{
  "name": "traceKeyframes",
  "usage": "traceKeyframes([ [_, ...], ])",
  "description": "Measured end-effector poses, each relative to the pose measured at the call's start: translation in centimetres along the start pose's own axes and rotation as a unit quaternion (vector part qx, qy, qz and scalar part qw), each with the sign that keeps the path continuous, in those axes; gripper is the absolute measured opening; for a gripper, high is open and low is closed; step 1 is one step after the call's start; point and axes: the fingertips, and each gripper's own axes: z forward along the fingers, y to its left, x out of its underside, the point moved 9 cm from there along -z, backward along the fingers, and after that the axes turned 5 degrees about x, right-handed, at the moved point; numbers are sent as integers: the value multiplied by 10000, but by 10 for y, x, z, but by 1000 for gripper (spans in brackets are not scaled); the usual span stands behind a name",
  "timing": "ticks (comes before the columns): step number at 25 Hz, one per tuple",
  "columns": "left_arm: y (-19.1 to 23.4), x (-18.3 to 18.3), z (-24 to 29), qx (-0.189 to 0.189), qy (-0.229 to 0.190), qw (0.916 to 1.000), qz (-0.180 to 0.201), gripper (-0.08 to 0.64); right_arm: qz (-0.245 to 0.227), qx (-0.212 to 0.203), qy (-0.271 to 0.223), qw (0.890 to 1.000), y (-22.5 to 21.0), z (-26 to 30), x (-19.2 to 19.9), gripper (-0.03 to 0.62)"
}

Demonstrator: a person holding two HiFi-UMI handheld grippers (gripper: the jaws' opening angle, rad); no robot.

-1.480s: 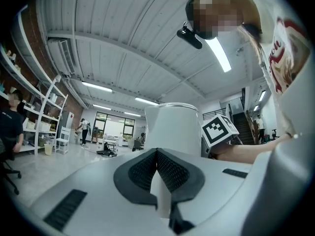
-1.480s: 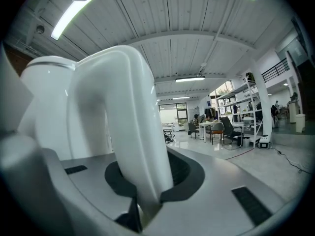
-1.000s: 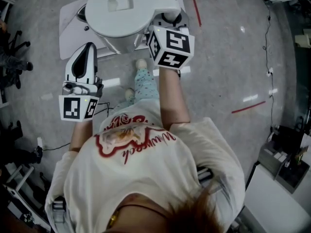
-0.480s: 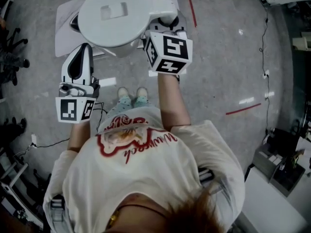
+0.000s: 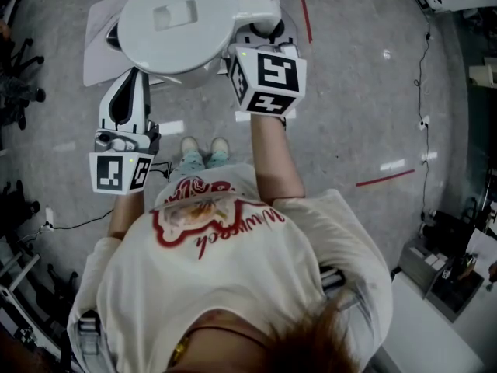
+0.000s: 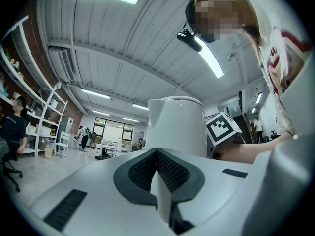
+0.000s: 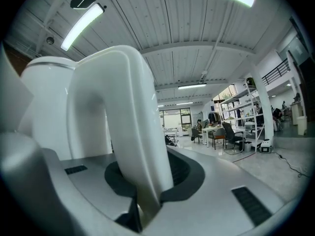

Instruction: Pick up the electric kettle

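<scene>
While the right gripper (image 5: pixel 262 36) is clamping its jaws on the handle (image 7: pixel 123 122) of the white electric kettle (image 5: pixel 175 22), holding it up in front of the person (image 5: pixel 233 286) above the grey floor (image 5: pixel 349 115), the left gripper (image 5: pixel 132 80) is hovering just beside the kettle's body, jaws pressed together and empty.

Both forearms (image 5: pixel 276 158) are extended forward, with the grippers kept roughly level. Jaws of the right gripper (image 7: pixel 142 193) are clamped on the kettle handle (image 7: pixel 123 112). Jaws of the left gripper (image 6: pixel 160 178) are pressed together, with nothing between them.
</scene>
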Motion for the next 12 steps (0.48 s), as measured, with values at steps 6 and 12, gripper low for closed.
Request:
traceKeyframes([
  [6,2,-3,2,-17,-41,10000,23,-2,-11,70,-53,10000,1,1,-1,61],
  [12,0,-2,1,-23,-36,10000,-11,-2,-7,76,-22,10000,2,-1,1,61],
])
